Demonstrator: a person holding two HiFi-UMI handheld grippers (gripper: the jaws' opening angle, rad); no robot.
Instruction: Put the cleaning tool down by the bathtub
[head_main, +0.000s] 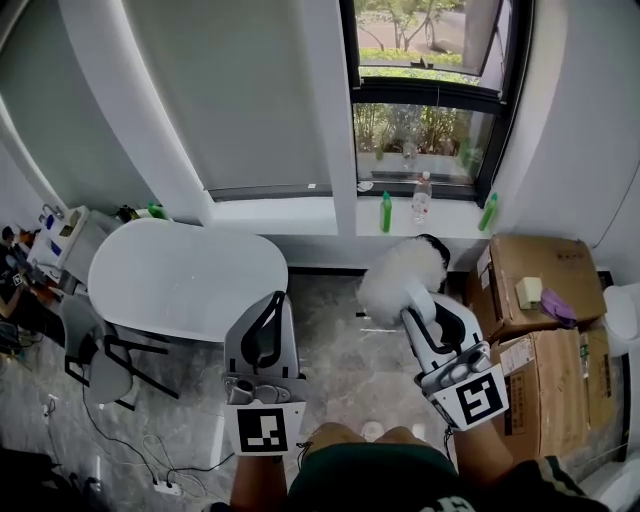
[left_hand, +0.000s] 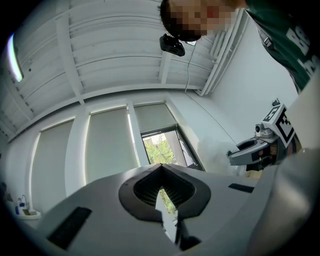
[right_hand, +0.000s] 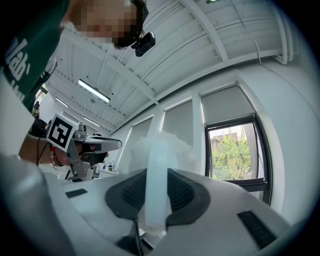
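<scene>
A strip of grey marble floor (head_main: 335, 350) lies open between the white oval bathtub (head_main: 185, 275) on the left and two cardboard boxes (head_main: 540, 285) along the right wall. The tub's rounded right end sits just beside the left hand-held gripper (head_main: 272, 300), whose jaws are clenched together on nothing. Beyond the floor strip, the window sill (head_main: 300, 215) carries two green bottles (head_main: 385, 212) and a clear bottle (head_main: 421, 198). A black chair (head_main: 110, 360) stands against the tub's near left edge.

The right hand-held gripper (head_main: 413, 300) is grasping the duster (head_main: 400, 272) by its pale, translucent handle (right_hand: 156, 175). The duster is in the air over the open floor, between tub and boxes and apart from both. Its head is a round, fluffy white puff, wider than the jaws that carry it.
</scene>
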